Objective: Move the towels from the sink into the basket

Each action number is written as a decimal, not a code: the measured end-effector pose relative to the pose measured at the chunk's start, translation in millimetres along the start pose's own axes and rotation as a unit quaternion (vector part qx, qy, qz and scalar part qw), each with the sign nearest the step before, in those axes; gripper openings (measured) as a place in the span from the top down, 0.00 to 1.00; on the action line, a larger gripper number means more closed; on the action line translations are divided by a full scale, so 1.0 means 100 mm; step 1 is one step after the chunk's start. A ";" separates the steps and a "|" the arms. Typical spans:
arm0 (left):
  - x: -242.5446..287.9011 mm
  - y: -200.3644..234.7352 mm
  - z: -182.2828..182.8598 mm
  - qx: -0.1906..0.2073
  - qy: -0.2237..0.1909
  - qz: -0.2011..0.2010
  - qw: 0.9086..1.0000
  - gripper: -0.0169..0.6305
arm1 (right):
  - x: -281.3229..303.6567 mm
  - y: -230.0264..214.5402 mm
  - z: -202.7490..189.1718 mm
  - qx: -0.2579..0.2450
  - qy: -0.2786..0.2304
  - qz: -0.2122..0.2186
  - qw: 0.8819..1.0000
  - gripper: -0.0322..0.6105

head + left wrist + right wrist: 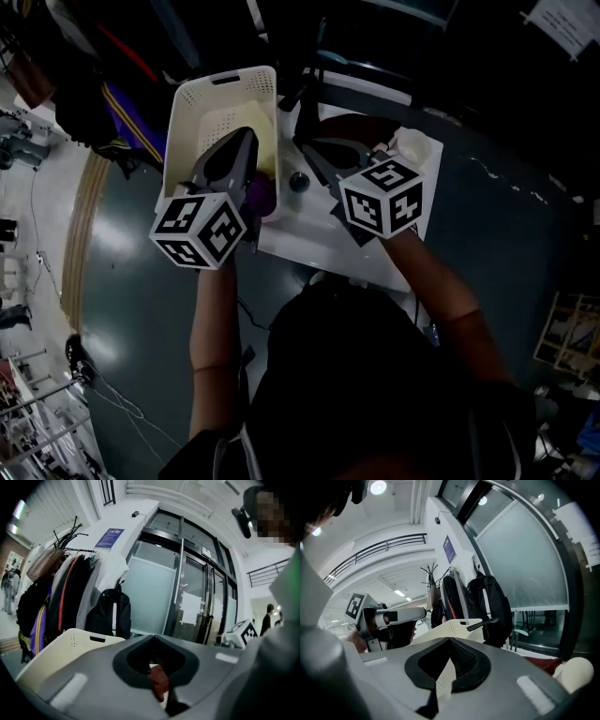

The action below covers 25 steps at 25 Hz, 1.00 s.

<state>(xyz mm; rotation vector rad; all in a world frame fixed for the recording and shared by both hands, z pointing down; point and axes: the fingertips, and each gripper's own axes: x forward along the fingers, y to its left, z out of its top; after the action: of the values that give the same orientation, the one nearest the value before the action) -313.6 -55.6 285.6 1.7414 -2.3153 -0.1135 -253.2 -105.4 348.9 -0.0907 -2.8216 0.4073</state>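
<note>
**Setting:** dark floor, glazed doors and a coat rack hung with bags behind; white desk (pixel 300 234) carrying the sink (pixel 356 122), cream perforated basket (pixel 220 112) at its left end

**Head view:**
- Left tool (pixel 246 141) reaches over the basket.
- Right tool (pixel 314 150) lies over the sink side.
- Cream towel (pixel 415 145) sits bunched at the sink's far right corner.
- A purplish cloth (pixel 264 197) shows at the basket's near corner, just beside the left tool's body. Whether it hangs from that tool cannot be told here.

**Left gripper view:**
- Jaws are pressed together on a fold of red towel (pixel 159 680), most of it hidden below the tool.
- The basket (pixel 70 644) rim lies just ahead and to the left.

**Right gripper view:**
- Jaws are closed on nothing, with only the basket (pixel 450 627) wall visible past them.
- The left tool (pixel 389 618) is across, at the left.
- The cream towel (pixel 577 671) is at lower right, with a dark red towel (pixel 541 660) touching it.

**Handling (judgement):**
- Towels look light, soft and limp. They will drape and trail, and may snag on the rim.
- Not fragile or slippery.
- Best pinched on a raised fold near the middle of the bunch, so that less cloth hangs
</note>
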 end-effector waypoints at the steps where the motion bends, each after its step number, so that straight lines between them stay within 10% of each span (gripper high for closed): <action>1: 0.05 -0.08 -0.02 0.001 0.001 -0.008 1.000 0.96 | -0.06 -0.06 -0.01 0.003 -0.002 -0.007 1.000 0.96; 25: 0.44 -1.24 -0.60 -0.002 0.015 -0.061 0.998 0.96 | -0.56 -0.92 -0.49 0.066 0.005 -0.098 0.993 0.96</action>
<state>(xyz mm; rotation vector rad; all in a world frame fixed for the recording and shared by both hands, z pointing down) -194.8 -128.0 324.8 1.8708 -2.1862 -0.1127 -187.4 -186.1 404.8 0.2088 -2.7507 0.5435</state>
